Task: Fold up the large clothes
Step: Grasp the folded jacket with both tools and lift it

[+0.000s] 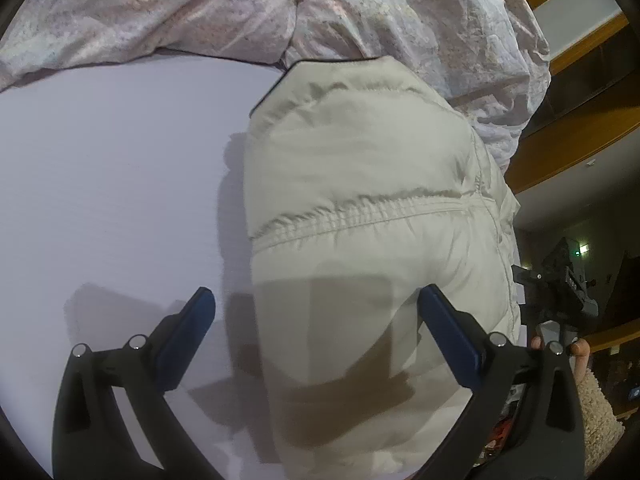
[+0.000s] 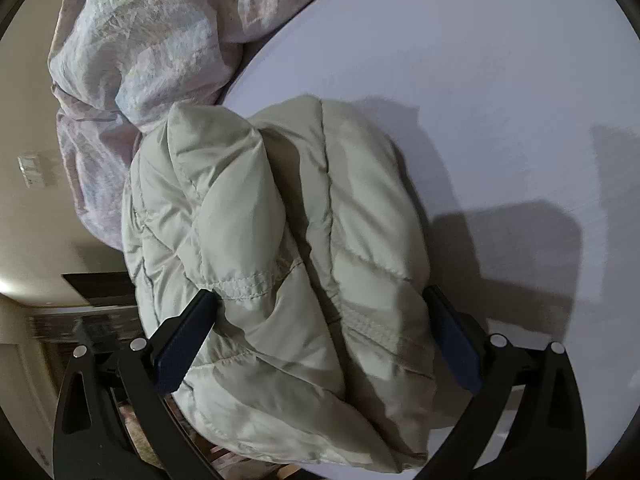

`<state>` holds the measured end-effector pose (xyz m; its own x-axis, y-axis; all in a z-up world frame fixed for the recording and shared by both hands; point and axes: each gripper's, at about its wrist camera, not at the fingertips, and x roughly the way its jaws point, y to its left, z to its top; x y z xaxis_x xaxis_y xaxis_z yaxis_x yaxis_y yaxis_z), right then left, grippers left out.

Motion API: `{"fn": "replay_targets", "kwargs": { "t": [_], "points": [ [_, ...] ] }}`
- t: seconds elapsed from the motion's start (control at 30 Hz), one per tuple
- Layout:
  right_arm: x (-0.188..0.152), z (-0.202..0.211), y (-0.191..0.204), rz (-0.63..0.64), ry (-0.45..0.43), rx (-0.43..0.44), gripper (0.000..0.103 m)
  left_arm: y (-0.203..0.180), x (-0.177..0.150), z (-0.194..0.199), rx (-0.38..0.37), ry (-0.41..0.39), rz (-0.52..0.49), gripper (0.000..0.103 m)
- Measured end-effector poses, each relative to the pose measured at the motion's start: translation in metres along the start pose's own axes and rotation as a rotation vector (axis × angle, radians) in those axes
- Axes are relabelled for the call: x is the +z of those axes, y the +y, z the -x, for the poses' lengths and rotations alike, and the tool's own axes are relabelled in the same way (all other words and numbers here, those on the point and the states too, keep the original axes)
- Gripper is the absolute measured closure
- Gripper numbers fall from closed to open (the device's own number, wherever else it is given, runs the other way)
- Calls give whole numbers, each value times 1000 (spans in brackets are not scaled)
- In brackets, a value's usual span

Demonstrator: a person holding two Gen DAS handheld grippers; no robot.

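Observation:
A cream padded jacket (image 1: 360, 160) lies folded in a thick bundle on the pale bed sheet (image 1: 100, 180), close to the bed's edge. My left gripper (image 1: 316, 300) hovers open above the jacket's near end, its left finger over bare sheet and its right one over the fabric. In the right wrist view the same jacket (image 2: 248, 208) bulges up between the wide jaws of my right gripper (image 2: 320, 294). Both blue pads stand at the bundle's sides without squeezing it, so the gripper is open.
A crumpled patterned duvet (image 1: 200, 12) is heaped along the far side of the sheet, right behind the jacket; it also shows as the duvet (image 2: 140, 40). Bare sheet (image 2: 500, 80) spreads beside the bundle. Fingertips (image 1: 536, 344) and a fleecy sleeve (image 1: 596, 412) show past the bed's edge.

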<state>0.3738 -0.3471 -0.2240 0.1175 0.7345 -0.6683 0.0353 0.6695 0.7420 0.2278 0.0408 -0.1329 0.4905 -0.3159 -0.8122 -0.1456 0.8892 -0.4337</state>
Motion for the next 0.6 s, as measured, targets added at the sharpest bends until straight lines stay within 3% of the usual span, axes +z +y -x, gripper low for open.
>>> {"fn": "replay_targets", "kwargs": {
  "t": [0.37,0.53,0.6],
  "points": [
    [-5,-26,4,8,86,38,1,17,-3,-30,-166,46,140,2],
    [-5,-32,10,28,140,57,1,16,-6,-32,-180,34,148,2],
    [-9,-40,17,62,210,73,1,19,-6,-29,-182,43,145,2]
  ]
}}
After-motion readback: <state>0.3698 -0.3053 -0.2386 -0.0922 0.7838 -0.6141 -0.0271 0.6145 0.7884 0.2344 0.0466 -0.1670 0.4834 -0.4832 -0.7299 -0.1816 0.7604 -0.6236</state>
